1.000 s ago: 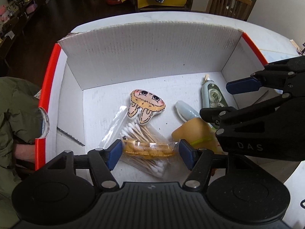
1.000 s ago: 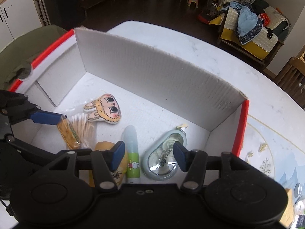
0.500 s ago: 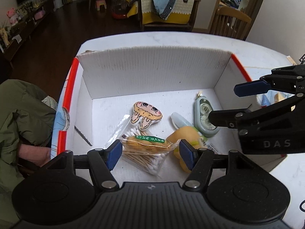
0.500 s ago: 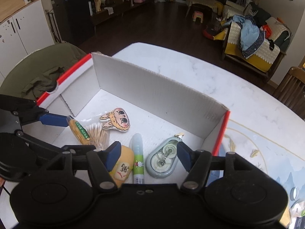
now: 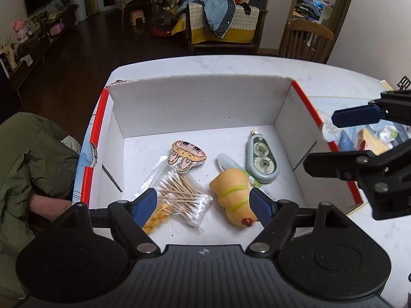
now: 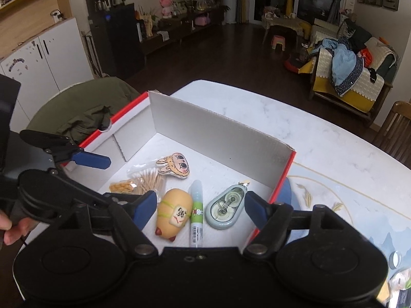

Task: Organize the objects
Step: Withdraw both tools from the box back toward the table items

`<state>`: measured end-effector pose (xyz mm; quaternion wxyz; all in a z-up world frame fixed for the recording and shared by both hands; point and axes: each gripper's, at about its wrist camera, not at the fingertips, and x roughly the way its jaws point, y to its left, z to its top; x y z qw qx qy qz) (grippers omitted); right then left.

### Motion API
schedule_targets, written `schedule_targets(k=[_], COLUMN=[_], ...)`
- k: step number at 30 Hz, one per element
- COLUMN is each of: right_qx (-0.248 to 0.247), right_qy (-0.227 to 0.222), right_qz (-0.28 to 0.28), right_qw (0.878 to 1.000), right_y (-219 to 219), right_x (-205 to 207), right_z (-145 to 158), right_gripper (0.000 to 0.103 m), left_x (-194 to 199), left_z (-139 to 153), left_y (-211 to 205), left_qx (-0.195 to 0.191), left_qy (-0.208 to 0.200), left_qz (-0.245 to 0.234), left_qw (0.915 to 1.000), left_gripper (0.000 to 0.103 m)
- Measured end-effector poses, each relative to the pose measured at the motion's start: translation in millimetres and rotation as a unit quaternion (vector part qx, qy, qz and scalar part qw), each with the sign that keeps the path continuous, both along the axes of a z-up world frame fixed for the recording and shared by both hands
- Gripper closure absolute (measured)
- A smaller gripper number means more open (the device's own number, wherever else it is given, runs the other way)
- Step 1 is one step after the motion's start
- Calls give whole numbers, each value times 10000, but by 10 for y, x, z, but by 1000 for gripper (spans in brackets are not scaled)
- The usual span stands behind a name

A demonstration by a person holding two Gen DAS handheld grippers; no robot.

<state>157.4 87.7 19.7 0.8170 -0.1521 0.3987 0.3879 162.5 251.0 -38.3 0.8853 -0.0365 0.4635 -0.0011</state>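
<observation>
The snack bar (image 5: pixel 156 217) is mostly tucked behind the left gripper's (image 5: pixel 204 204) pad and under the swab bag (image 5: pixel 179 196), so only a yellow end pokes out. The glue stick (image 5: pixel 227 161) is nearly all hidden behind the squishy toy (image 5: pixel 235 195) in the left view. The box's (image 5: pixel 200 107) near wall is blocked by the gripper bodies in both views. The toy's label (image 6: pixel 179 214) has a character too small to read. The print on the correction tape (image 6: pixel 226 209) can't be made out either. The stuff on the surface (image 5: pixel 375 138) past the box's right wall is blurry and half behind the right gripper (image 5: pixel 326 141). A hand (image 6: pixel 11 227) is cut off at the left edge.
</observation>
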Motion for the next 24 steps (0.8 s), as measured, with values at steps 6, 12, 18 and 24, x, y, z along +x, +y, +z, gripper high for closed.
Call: schedule_targets(k=[6,12,18,24], right_qx=[252,502,714,803], right_qy=[-98,-204,-279,-352], right_qz=[55,79,-3,-112], right_qw=[9996,9985,9971,9961], right_y=[-260,-547,-877,-1269], right_x=[-126,-259,-372,-468], right_z=[163,294,366,337], right_gripper=[23,21,16,8], left_x=[-143,-287,-389,-461], left_z=[144,334,514,591], left_y=[-146,-374,-672,-1015], left_qx=[-6,-19,-61,-163], left_qy=[-207,-546,-873,-1048], left_qz=[-9,-28,-134,-280], left_qw=[9998,9985,9961,9940], left_gripper=[24,24,24,24])
